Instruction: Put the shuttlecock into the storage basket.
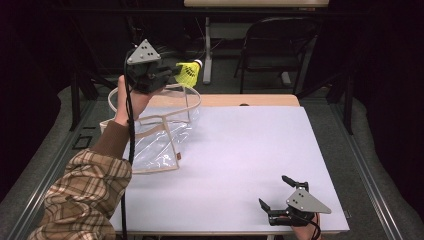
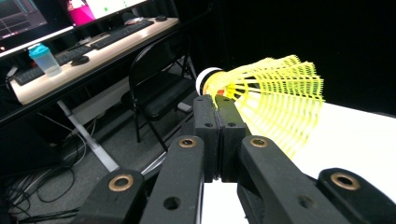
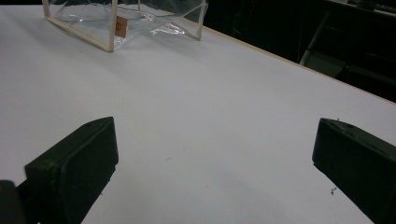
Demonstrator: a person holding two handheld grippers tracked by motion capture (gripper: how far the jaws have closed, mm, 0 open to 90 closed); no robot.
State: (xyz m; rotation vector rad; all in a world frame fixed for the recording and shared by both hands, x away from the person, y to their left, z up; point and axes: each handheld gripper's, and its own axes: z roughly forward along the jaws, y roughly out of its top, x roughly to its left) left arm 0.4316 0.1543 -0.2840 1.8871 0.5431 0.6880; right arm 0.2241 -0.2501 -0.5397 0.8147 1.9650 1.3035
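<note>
A yellow shuttlecock (image 1: 188, 73) with a white cork tip is held up in the air by my left gripper (image 1: 167, 76), above the far rim of a clear plastic bag (image 1: 160, 131) with cream edging. In the left gripper view the jaws are shut on the shuttlecock (image 2: 275, 100) near its cork, the yellow skirt fanning out to the right. My right gripper (image 1: 277, 192) rests low at the table's near right corner, open and holding nothing. In the right gripper view its fingers (image 3: 77, 163) stand wide apart over bare white table, with the bag (image 3: 126, 16) far off.
The white table (image 1: 250, 150) spreads between the bag and the right gripper. A folding chair (image 1: 272, 47) and a desk leg stand behind the far edge. A desk with keyboards and a bottle (image 2: 44, 58) lies beyond.
</note>
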